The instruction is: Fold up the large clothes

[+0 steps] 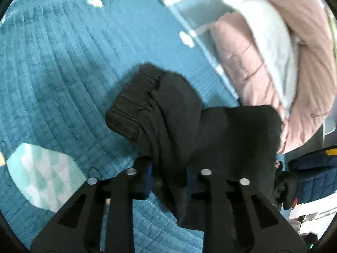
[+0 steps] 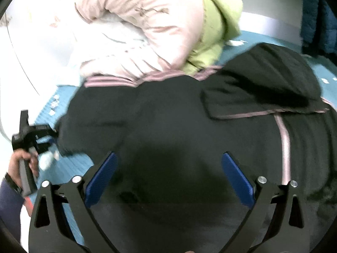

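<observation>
The left gripper pinches a bunch of the black garment, which runs up toward 12 o'clock over the teal bedspread. The right gripper hangs over it with its jaws spread wide, holding nothing. The thin bunch could slip out if pulled hard, and only the right view shows the pink stripe at 3 o'clock.

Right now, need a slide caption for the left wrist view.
Left gripper shut on black garment, lifted over teal quilt.
</observation>
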The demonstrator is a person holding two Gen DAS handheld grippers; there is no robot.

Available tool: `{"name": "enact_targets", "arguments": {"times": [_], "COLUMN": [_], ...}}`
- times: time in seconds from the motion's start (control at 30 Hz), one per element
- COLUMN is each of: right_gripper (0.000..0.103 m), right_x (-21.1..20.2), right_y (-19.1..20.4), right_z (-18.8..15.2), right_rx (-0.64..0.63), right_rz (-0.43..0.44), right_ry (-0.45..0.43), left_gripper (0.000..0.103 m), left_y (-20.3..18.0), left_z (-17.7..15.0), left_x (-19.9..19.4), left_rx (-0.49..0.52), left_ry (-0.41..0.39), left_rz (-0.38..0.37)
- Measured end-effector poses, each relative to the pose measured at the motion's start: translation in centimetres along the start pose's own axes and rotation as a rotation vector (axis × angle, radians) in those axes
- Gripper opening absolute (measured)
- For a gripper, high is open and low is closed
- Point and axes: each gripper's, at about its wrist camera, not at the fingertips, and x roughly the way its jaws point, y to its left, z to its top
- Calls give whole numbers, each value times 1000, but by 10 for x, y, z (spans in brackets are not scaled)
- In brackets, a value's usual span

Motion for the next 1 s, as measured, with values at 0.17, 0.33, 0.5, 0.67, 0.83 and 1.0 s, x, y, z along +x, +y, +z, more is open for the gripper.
{"name": "enact_targets", "arguments": {"times": [0.17,0.33,0.5,0.67,0.83,1.0], "right_gripper": [18,4,0,6,6,6], "right_x": [49,101,149,113,26,-89], "right_y": [20,53,50,28,-49,-175], "right_z": [15,10,0,5,-3,-28], "right_rx": [41,45,163,170,147,132], "right_rz": [153,276,276,344,262,-26], "right_ry": [108,254,377,317,211,97], "left_gripper": [17,17,17,17,17,17], "left_y": [-10,-47,-129,-207,-288,-370], "left_z": [-4,-3,-27,-66,-121,-208], "left_x": [-59,-133,-154,-146,-125,-76], "left_rx": [50,142,341,459,547,672], "left_ry": [-152,-275,-254,-252,-181,-67], "left_rz": [-90,-241,-330,-392,-463,-479]}}
